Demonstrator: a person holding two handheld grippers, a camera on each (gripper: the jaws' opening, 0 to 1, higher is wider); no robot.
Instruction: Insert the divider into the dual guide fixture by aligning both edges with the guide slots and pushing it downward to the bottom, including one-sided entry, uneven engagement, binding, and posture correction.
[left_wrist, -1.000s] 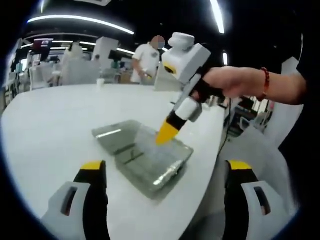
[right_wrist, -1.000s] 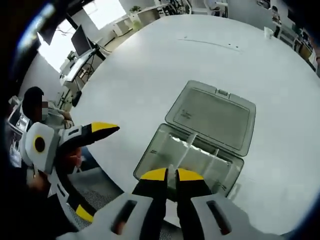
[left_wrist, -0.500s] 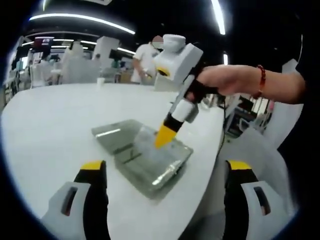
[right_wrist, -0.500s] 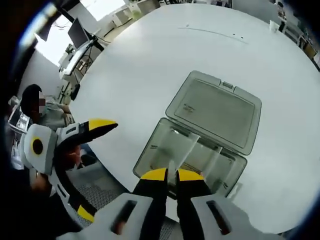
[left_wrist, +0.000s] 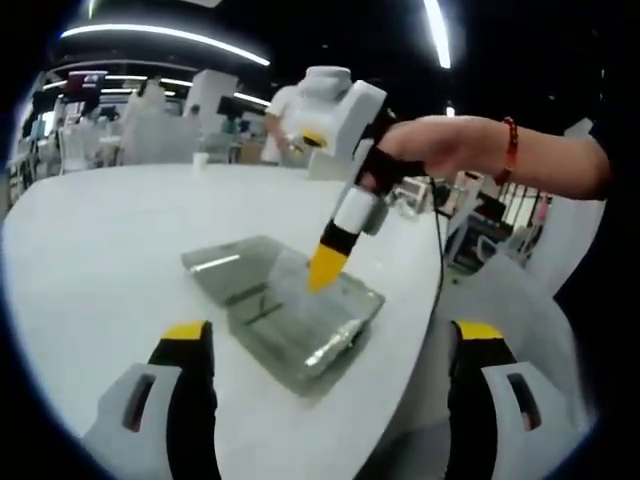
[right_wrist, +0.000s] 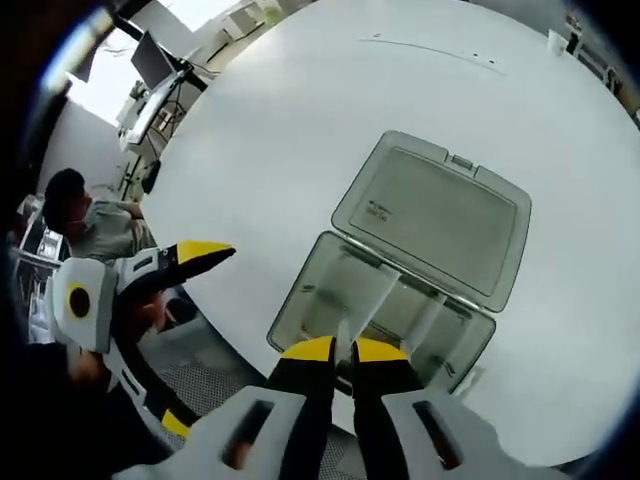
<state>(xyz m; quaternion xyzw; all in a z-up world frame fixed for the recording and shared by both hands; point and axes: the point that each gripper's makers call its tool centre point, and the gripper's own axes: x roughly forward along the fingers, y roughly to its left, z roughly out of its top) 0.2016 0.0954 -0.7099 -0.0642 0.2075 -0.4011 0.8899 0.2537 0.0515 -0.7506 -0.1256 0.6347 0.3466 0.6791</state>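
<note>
My right tongs (right_wrist: 342, 348) are pinched nearly closed, their yellow tips just a sliver apart, with the top edge of a clear divider (right_wrist: 352, 310) caught between them. The divider is a thin transparent sheet standing inside the open clear plastic box (right_wrist: 385, 330) that serves as the guide fixture, near the box's front wall. Whether both of its edges sit in the slots I cannot tell, because the plastic is too clear. The box's lid (right_wrist: 432, 218) lies flat, folded back onto the round white worktop (right_wrist: 300, 130), hinged to the far side of the box.

In the left gripper view, the right tongs (left_wrist: 326, 265) come down from my right hand (left_wrist: 430, 150), the yellow tips meeting at the box (left_wrist: 300, 320) near the worktop's edge (left_wrist: 100, 260). My left tongs (left_wrist: 330, 335) are spread wide and hold nothing, hovering above the worktop short of the box. In the right gripper view, the left tongs (right_wrist: 150, 290) hang off the worktop's edge, well to the side of the box. A seated person (right_wrist: 95, 220) is beyond that edge.
</note>
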